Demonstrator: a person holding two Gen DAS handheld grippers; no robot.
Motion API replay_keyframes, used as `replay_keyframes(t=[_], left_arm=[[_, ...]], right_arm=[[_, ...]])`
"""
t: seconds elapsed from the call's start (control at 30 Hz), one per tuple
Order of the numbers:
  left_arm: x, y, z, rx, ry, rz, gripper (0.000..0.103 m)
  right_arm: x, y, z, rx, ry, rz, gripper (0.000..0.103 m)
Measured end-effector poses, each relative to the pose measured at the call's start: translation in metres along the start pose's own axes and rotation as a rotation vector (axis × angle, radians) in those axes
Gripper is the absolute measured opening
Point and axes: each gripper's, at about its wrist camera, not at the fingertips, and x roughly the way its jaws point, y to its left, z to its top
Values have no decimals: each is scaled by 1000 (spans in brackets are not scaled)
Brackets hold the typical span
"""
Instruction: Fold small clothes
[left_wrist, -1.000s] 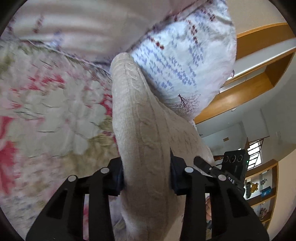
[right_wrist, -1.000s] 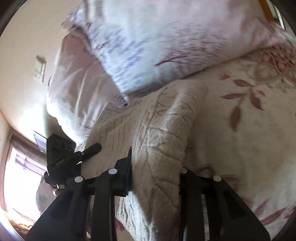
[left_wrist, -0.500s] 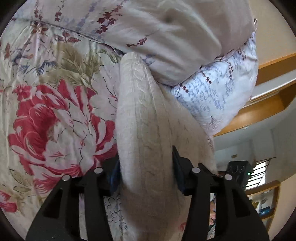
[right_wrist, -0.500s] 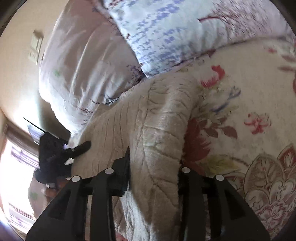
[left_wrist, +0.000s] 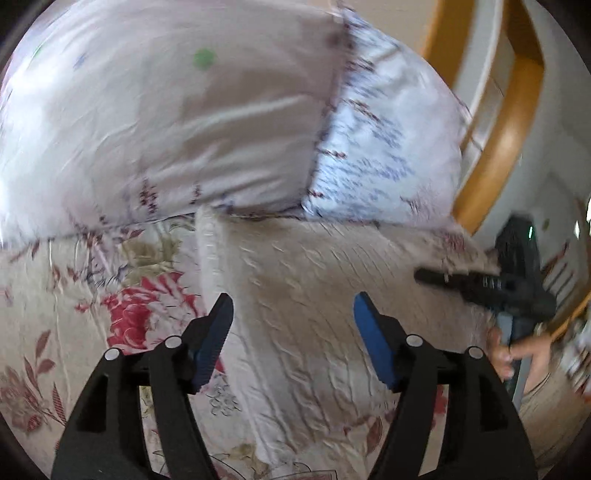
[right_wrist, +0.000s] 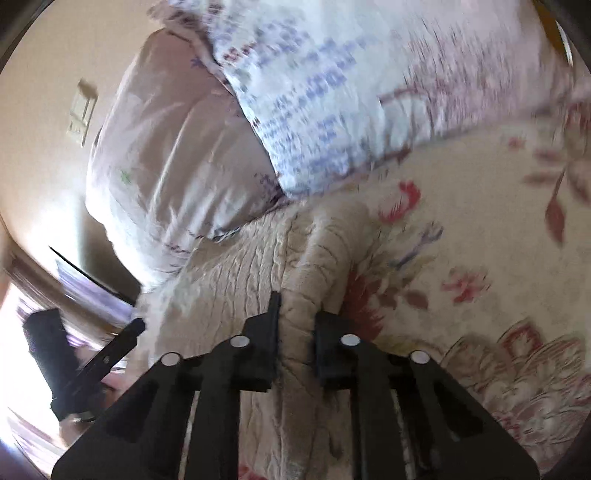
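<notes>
Floral cotton covers the bed (left_wrist: 74, 295), with two pillows (left_wrist: 184, 129) heaped at its far end. Spread on the sheet, its far edge touching the pillows, lies a cream cable-knit sweater (left_wrist: 314, 295), thick, soft and floppy; I judge it light but prone to sag, so it is best taken at a doubled edge or corner. Left gripper (left_wrist: 291, 332) hangs over the near part of the knit, jaws opening and apart from the cloth, nothing pinched. Right gripper (right_wrist: 295, 332) is at the right-hand edge, jaws closing, a raised ridge of sweater squeezed between them.
</notes>
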Motion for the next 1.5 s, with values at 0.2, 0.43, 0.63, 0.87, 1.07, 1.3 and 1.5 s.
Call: replay_keyframes(t=[0.2, 0.43, 0.63, 0.87, 1.07, 1.3, 1.5], left_arm=[[26, -19, -7, 97, 65, 125, 68], [43, -21, -17, 140, 104, 228, 72], [13, -1, -25, 11, 68, 199, 73], [-1, 6, -39, -24, 44, 287, 78], [5, 1, -48, 5, 68, 316, 80], [12, 4, -53, 0, 89, 317, 83], [21, 9, -57, -22, 117, 302, 87]], right_arm=[[12, -7, 0, 3, 0, -136, 11], [18, -6, -3, -30, 4, -200, 31], [-22, 26, -23, -208, -111, -207, 46], [-19, 54, -53, -353, -75, -183, 46], [-7, 56, -60, -391, -46, -247, 46], [4, 49, -68, -408, 11, -326, 47], [8, 41, -71, -399, 35, -341, 47]])
